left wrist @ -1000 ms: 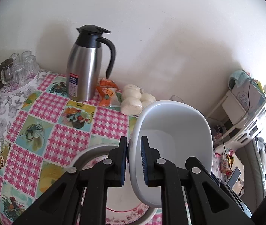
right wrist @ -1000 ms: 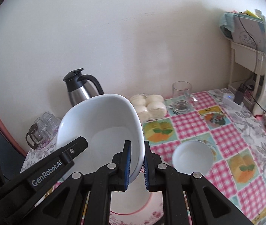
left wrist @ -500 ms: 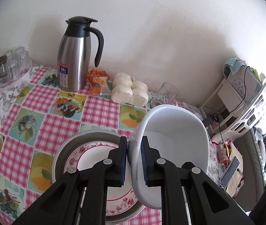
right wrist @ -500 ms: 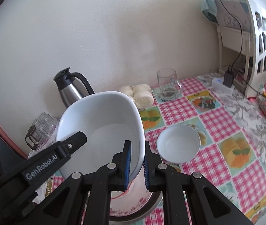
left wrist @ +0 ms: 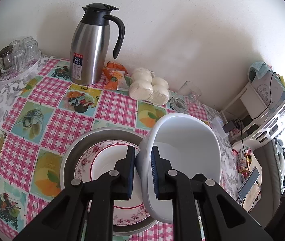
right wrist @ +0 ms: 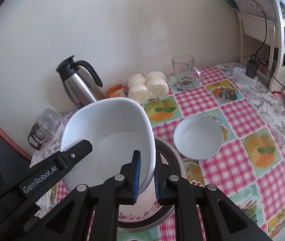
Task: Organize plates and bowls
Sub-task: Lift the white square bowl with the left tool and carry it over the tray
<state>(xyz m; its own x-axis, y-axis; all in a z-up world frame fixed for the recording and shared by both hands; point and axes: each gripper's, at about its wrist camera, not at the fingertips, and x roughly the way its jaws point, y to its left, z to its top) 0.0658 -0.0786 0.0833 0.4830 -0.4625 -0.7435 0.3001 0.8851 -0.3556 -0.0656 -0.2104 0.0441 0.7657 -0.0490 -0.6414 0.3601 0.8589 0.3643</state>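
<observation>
You hold one big white bowl (left wrist: 186, 156) with both tools. Your left hand-held gripper (left wrist: 143, 170) pinches its rim on one side, blue pads pressed on either face of the wall; your right hand-held gripper (right wrist: 147, 177) pinches the rim on the opposite side in the same way. The bowl hangs tilted above a floral plate (left wrist: 94, 160) with a red ring — that plate lies inside a grey metal dish (left wrist: 72, 154) on the table (left wrist: 42, 100), which wears a pink gingham and fruit-print cloth.

In the right wrist view, the arm of your left tool reads "GenRobot.AI" in white letters. A small white bowl (right wrist: 198, 137) sits on the table just right of the metal dish, apart from it.

Against the wall stands a steel flask (left wrist: 91, 50) with a black lid and handle; its sticker shows a large "24" — the smaller print is too fine to read. Beside it lie an orange packet (left wrist: 115, 76), a bag of pale buns (left wrist: 149, 86) and a glass mug (right wrist: 184, 73). At the far left, a tray of upturned glasses (left wrist: 21, 50) holds a small glass teapot as well.
</observation>
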